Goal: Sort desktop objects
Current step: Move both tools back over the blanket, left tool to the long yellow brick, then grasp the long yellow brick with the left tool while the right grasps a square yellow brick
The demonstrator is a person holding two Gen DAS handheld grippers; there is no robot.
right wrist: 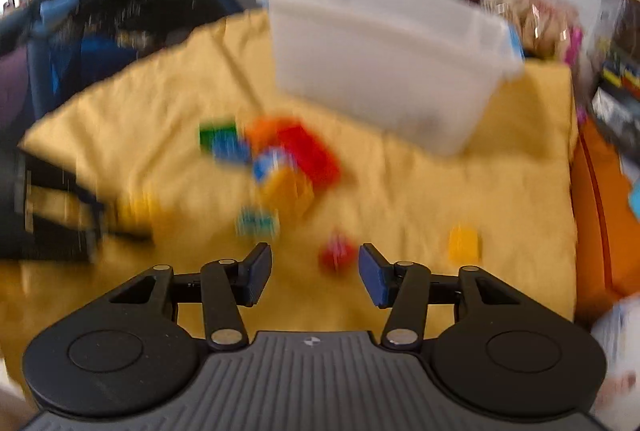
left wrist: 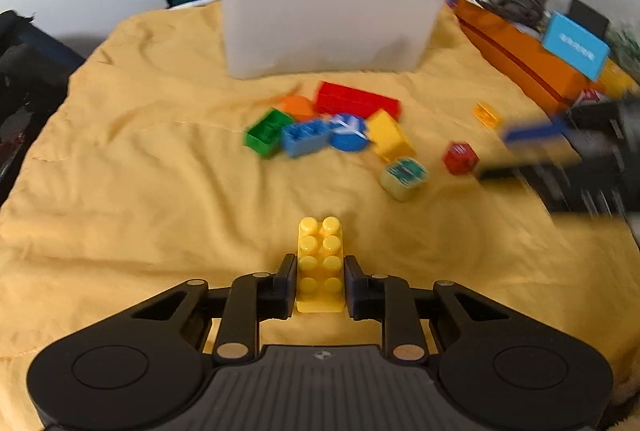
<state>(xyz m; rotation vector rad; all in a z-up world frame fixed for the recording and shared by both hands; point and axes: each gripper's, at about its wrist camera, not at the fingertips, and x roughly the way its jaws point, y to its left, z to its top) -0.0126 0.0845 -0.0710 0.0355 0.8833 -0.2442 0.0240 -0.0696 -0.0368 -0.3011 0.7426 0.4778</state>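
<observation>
1. Fingers of the left hand-held gripper point(left wrist: 320, 285) press on both sides of a long yellow brick point(left wrist: 321, 263). The brick sticks out ahead of the fingers with its bumps facing up.
2. Yellow cloth point(left wrist: 140, 171) covers the desk under everything.
3. Far ahead of the left hand-held gripper stands a white bin point(left wrist: 320, 19) on the cloth.
4. Between the held brick and the bin lies a heap of toys: a green brick point(left wrist: 266, 131), a blue brick point(left wrist: 304, 137), a round blue piece point(left wrist: 348, 135), an orange piece point(left wrist: 298, 105), a big red brick point(left wrist: 356, 99) and a yellow block point(left wrist: 390, 135).
5. Ahead and to the right of the left hand-held gripper sits a pale cube with a teal top point(left wrist: 404, 175). A small red cube point(left wrist: 460, 157) sits further right, and a small yellow brick point(left wrist: 486, 113) lies beyond it.
6. The right hand-held gripper point(right wrist: 315, 275) has its fingers wide apart and holds nothing.
7. The small red cube point(right wrist: 338, 255) is just ahead of the right hand-held gripper, in line with the gap between its fingers. This view is blurry.
8. The small yellow brick point(right wrist: 464, 243) lies ahead and to the right of the right hand-held gripper.
</observation>
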